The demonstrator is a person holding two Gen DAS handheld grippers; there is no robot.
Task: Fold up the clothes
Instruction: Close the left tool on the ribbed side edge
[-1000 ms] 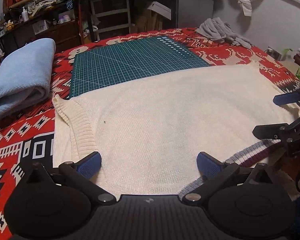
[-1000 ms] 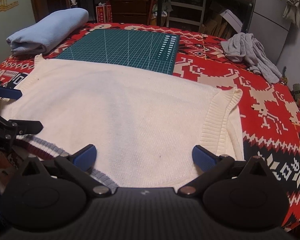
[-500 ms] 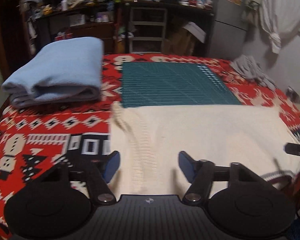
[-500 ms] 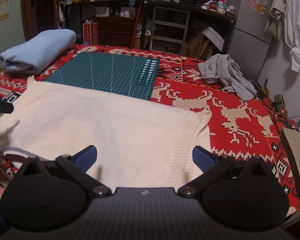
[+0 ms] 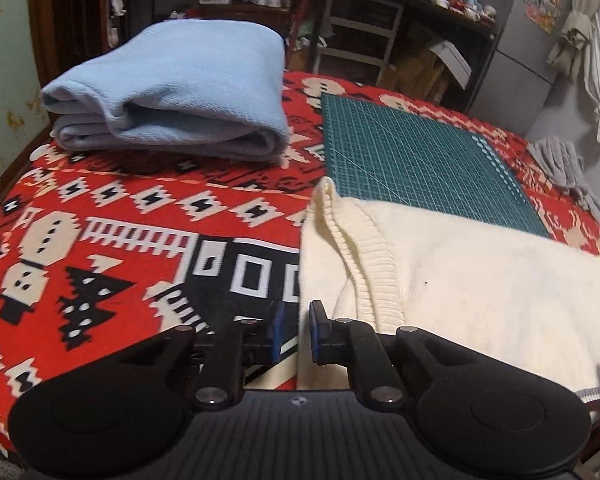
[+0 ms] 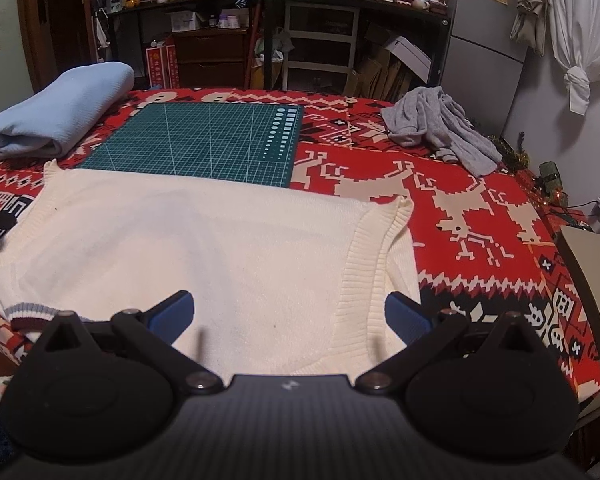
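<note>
A cream knit sweater vest (image 6: pixel 204 240) lies flat on the red patterned blanket; it also shows in the left wrist view (image 5: pixel 480 292). My left gripper (image 5: pixel 298 334) sits at the vest's left edge, near the ribbed armhole (image 5: pixel 364 264). Its blue pads stand a narrow gap apart around the edge, and I cannot tell whether they pinch the cloth. My right gripper (image 6: pixel 290 316) is wide open above the vest's near right part, beside the right ribbed armhole (image 6: pixel 364 272). The striped hem (image 6: pixel 32 314) shows at the near left.
A folded light blue blanket (image 5: pixel 180 88) lies at the back left. A green cutting mat (image 6: pixel 208 140) lies behind the vest. A crumpled grey garment (image 6: pixel 440 128) sits at the back right. Shelves and a desk stand beyond the bed.
My left gripper has swung left to the vest's left edge and its jaws have closed from wide open to a narrow gap. My right gripper has pulled back a little and stayed open.
</note>
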